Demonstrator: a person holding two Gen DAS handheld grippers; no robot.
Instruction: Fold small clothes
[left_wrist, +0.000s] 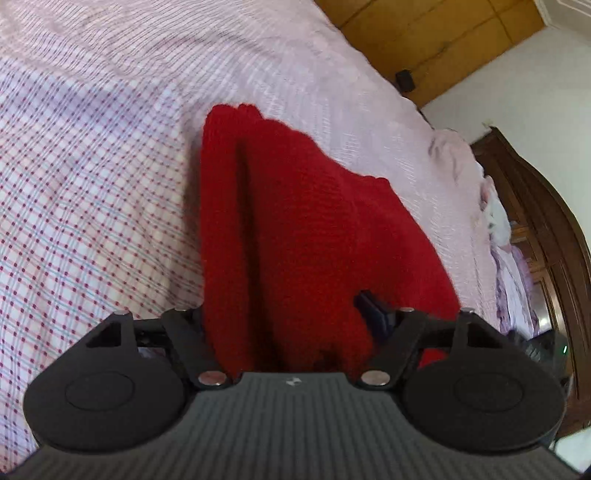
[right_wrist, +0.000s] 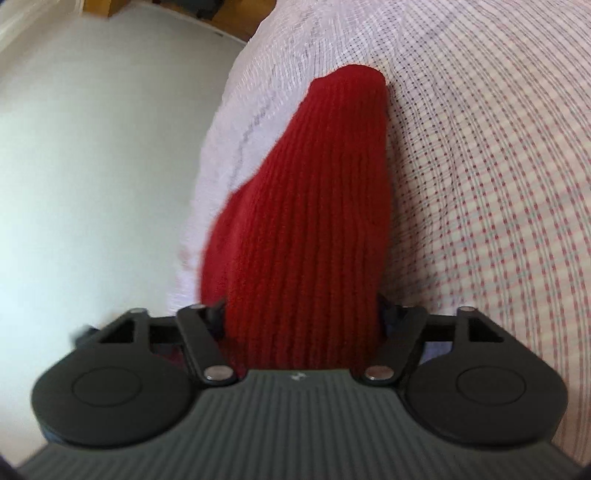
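Right now the red knitted garment is caught in both of your tools and hangs out from them over the bed. In the left wrist view it spills forward from between the fingers in thick folds, with a deep dark crease running lengthwise down its left part, and its far rounded end reaches out above the checked bedsheet. Your left gripper is clamped on it: the knit fills the whole gap between the linkage arms, and only a sliver of one dark finger pokes out at the right edge of the cloth.

Over on the right wrist view, the same red knit shows its ribbing clearly, a long narrow tongue of fabric stretching away and narrowing to a blunt tip. Your right gripper is closed on it too, with the fabric bunched tight between the fingers, which are mostly buried under the wool.

Beneath the garment lies the sheet, white with fine red and blue check lines and dots, a little blurred. Left of the bed edge in the right view you have pale floor. In the left view, wooden flooring shows at the top, and a dark wooden headboard curves down the right side with pale rumpled bedding against it.
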